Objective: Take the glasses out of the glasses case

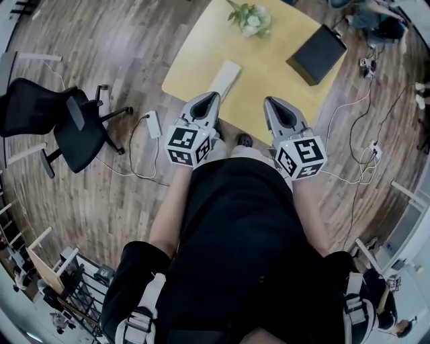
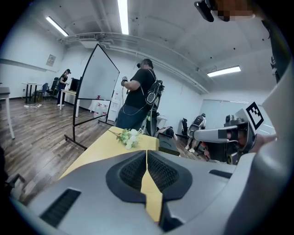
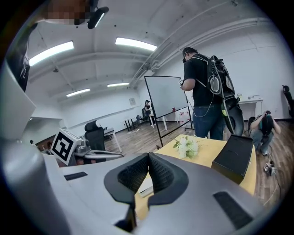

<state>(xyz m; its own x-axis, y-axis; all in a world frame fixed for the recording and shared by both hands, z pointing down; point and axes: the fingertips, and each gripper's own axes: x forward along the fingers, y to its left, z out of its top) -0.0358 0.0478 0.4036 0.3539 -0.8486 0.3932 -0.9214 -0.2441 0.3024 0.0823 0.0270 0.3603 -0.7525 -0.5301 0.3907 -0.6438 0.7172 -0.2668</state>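
1. One yellow table (image 1: 272, 75).
2. One white glasses case (image 1: 225, 77).
3. One black box (image 1: 318, 55).
4. One bunch of white flowers (image 1: 250, 19).
5. Two grippers: left gripper (image 1: 212, 98), right gripper (image 1: 270, 102).
6. One black office chair (image 1: 64, 121).

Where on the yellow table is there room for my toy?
The biggest bare patch of table is the middle, between the white case, the flowers and the black box. Another lies between the case and the left edge. Crowded: the near edge, where the left claw and right claw hover.
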